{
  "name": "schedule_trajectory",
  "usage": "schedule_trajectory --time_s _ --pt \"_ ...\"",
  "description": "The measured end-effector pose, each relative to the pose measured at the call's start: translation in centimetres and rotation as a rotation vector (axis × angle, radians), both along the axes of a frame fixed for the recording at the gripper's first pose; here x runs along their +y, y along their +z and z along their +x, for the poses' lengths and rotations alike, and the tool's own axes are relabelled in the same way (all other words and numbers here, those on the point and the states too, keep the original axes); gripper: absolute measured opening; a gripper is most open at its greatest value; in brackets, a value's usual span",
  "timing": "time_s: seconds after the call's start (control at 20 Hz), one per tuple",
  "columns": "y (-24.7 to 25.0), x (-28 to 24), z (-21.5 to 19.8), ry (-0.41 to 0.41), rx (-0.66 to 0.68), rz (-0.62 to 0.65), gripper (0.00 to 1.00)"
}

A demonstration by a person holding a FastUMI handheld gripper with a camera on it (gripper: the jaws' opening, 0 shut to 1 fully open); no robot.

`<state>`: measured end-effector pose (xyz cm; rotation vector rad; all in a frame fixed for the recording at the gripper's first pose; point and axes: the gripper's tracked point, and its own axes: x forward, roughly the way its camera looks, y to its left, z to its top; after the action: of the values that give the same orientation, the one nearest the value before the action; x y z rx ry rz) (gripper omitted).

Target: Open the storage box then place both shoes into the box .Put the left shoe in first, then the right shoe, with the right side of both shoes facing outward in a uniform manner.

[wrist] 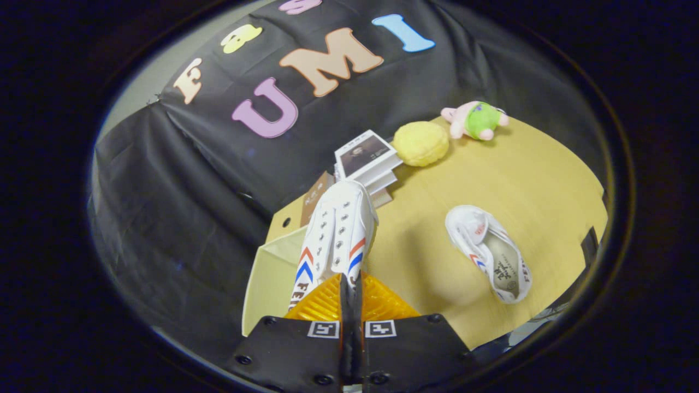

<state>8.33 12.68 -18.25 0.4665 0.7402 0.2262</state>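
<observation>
white shoe point(337, 234) tongs-held, other shoe point(489, 252) tabled

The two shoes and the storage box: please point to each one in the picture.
Held shoe point(339, 229): gripper view, on its laced top, gripper point(351, 289) shut on it.
Second shoe point(494, 256): gripper view, on its insole, lying on the table.
Storage box point(271, 273): gripper view, on its open flap.

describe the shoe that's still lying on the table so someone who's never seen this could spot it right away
On the yellow wooden table, look beyond and to the side of the gripper, whose fingers are shut on the other shoe. The loose white shoe lies alone on bare tabletop, opening up, well clear of the books and plush toys.
</observation>
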Motion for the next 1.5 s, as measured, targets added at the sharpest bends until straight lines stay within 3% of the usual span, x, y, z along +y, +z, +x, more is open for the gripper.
schedule_trajectory --time_s 0.25,0.65,1.0,1.5 --pt "0.9 6.0 -0.6 0.097 0.043 0.057 0.03" --pt "-5.7 13.5 -1.5 0.203 0.207 -0.05 0.03" --pt "-11.6 15.8 -1.8 0.225 0.345 -0.215 0.03" --pt "-14.6 18.4 -2.6 0.231 0.434 -0.307 0.04"
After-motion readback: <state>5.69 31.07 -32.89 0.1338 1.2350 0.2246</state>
